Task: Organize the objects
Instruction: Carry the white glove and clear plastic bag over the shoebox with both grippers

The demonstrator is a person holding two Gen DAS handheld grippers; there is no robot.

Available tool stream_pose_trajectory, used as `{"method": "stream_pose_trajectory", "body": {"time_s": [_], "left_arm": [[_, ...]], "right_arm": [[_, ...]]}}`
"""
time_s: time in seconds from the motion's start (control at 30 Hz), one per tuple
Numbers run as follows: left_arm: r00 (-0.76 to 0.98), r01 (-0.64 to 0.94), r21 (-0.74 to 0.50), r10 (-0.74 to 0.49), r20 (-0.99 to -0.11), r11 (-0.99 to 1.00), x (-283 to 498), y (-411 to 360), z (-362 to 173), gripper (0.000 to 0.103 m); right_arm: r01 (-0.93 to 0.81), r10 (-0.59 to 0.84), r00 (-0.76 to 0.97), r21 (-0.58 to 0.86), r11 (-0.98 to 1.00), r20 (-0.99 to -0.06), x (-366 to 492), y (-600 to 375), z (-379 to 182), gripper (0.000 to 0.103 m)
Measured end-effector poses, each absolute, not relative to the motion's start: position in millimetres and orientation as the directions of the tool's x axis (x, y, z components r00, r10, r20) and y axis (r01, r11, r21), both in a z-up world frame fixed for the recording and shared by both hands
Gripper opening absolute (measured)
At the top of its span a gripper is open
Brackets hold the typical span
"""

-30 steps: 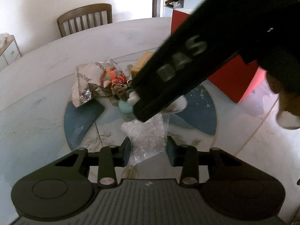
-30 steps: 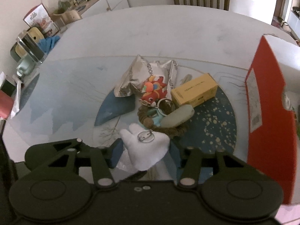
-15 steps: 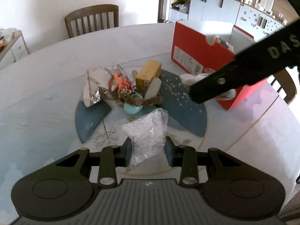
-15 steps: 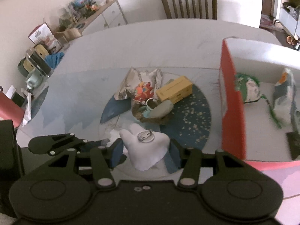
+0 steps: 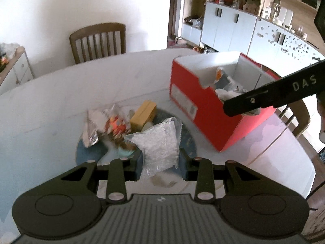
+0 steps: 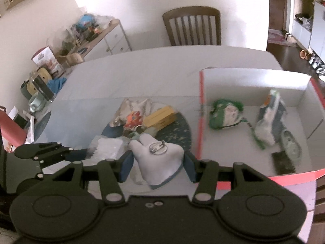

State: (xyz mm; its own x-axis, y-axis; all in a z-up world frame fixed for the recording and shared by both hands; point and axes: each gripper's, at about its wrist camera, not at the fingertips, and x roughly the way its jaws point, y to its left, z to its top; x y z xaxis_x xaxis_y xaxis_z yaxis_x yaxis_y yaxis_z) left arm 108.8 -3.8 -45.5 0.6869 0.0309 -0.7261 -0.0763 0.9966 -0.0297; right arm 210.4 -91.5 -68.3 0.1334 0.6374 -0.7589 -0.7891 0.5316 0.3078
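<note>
Both grippers are loaded and have risen from the bench (image 5: 50,101) toward the red box (image 5: 203,109), so two drop-offs look close. The right gripper (image 6: 157,162) has swung over from the pile (image 6: 142,120); its jaws clamp a white plush hand (image 6: 158,162) with a metal ring on top, now beside the box's near wall. The left gripper (image 5: 160,162) holds its jaws shut on a crinkled clear plastic bag (image 5: 160,144), lifted above the pile, trailing behind.
</note>
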Motion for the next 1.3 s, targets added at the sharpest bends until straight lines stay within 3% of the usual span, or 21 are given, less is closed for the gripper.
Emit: {"method": "stream_pose_trajectory", "body": {"time_s": [0.73, 1.3], "left_arm": [[0.700, -0.066, 0.003, 0.048, -0.713, 0.998, 207, -116, -18, 0.035], [0.597, -0.053, 0.034, 0.059, -0.800, 0.998, 292, -151, -46, 0.035]], "right_arm": [[-0.760, 0.670, 0.168, 0.338, 0.555, -0.723, 319, -196, -76, 0.052], [-0.743, 0.588, 0.210, 0.263, 0.615, -0.781, 384, -219, -105, 0.052]]}}
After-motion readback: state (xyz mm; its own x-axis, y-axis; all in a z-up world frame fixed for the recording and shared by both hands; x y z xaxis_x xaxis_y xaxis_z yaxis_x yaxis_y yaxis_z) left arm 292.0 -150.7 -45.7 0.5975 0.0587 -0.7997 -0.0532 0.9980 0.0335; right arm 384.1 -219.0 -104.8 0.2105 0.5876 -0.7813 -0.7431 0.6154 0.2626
